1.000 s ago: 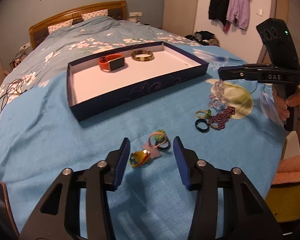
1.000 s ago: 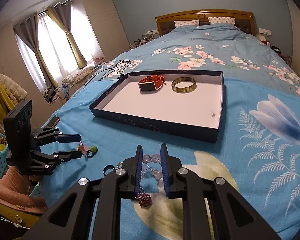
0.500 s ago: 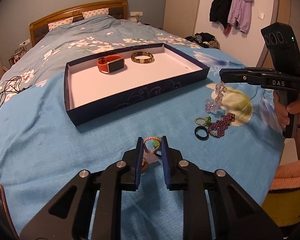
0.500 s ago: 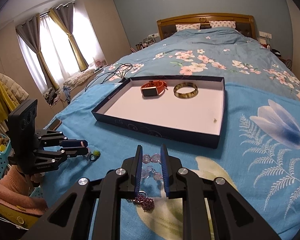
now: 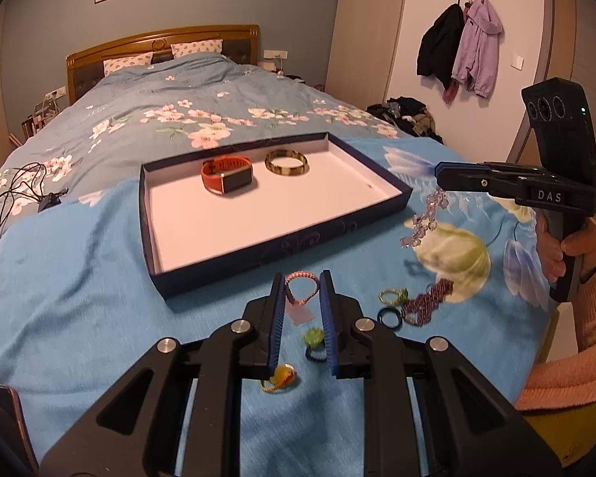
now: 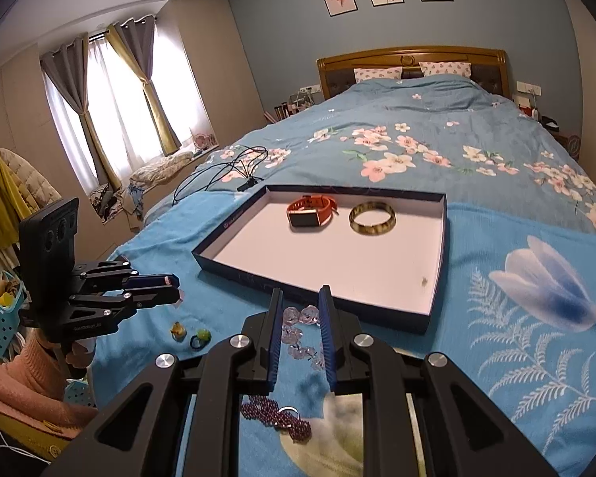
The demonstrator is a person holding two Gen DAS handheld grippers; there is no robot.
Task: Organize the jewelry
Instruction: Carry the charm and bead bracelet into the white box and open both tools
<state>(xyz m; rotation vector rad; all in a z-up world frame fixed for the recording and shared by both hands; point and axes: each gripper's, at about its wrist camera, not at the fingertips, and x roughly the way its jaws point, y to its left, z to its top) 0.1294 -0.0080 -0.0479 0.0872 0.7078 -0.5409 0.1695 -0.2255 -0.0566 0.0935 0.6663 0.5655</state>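
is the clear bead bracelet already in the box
No, the clear bead bracelet hangs from the right gripper beside the box, which holds only a watch and bangle.

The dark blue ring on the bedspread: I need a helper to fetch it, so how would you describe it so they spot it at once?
Start at the shallow navy tray on the blue bedspread, then look toward its near right corner, where loose jewelry lies. The dark blue ring lies flat between a green and gold ring and a purple bead bracelet. It alone is a plain, smooth dark band without beads or stones.
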